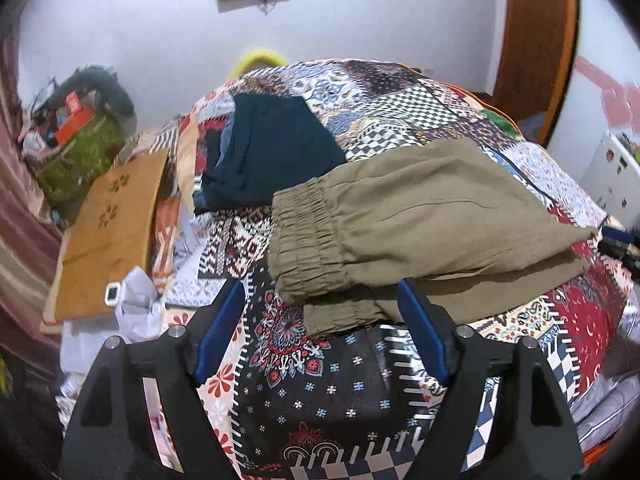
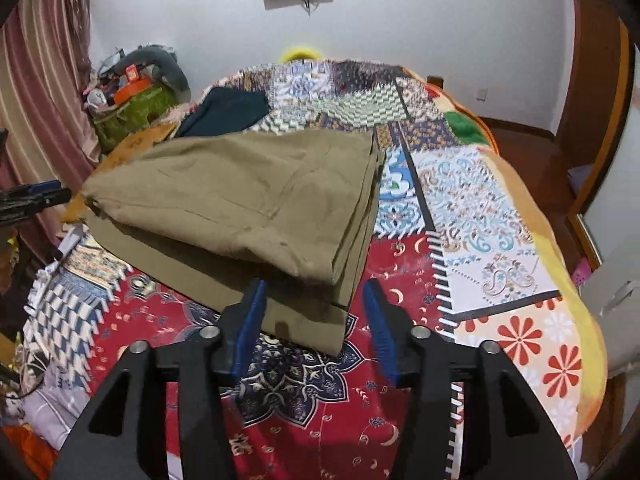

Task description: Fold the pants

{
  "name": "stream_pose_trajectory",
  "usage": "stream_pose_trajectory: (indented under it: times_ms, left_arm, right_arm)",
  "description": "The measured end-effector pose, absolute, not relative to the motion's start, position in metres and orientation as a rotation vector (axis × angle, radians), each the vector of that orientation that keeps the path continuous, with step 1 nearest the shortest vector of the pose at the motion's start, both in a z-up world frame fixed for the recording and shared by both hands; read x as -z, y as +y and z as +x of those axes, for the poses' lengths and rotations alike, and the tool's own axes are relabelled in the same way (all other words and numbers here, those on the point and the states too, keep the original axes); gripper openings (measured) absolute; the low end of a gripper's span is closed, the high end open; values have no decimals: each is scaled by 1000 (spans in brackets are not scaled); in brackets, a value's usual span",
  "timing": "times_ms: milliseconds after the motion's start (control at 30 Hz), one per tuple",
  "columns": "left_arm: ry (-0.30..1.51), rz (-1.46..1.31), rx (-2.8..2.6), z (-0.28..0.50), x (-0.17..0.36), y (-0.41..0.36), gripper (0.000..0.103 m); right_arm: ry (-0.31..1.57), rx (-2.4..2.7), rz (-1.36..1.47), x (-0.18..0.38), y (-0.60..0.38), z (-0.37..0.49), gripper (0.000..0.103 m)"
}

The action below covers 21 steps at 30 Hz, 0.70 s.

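Folded already, olive pants lie on bed quilt: soft, light, prone to unfold. Left hand-held gripper & right hand-held gripper gape empty; grip stacked layers at near edge.

The bare patchwork bedspread lies open to the right of the folded olive-green cotton pants and along the near edge. Behind the pants a dark teal folded garment blocks the way; on the left, a tan cardboard sheet and crumpled white paper crowd the edge
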State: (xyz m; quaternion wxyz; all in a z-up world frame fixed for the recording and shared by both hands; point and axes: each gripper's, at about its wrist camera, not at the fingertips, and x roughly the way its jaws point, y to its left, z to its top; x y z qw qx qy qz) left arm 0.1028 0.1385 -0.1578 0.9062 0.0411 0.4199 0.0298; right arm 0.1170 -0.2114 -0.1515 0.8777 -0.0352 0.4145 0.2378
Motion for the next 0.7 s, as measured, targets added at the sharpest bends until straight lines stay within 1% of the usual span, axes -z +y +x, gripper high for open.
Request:
stream_pose_trajectory:
  times_ms: [133,233,400,600,667,700]
  left_arm:
    - [874,175,-32,109,161,117,85]
    - [895,258,-2,117,171,97,85]
    - [910,399,32,126,190,66,85]
    - [877,482,68,136,195,46,84]
    - [864,489,81,138,194,42,78]
    - [863,489,97,140,193,38,71]
  right_arm:
    - [830,-526,-89,137,-203,117,51]
    - [813,-573,-103,132,-189,120,61]
    - [820,-651,-154,138,-157,125,62]
    - [829,-724,-266,156,-118,127,62]
    - [824,-731,-296,162,-108,130,62]
    - [820,-731,-308,162,-104,131,62]
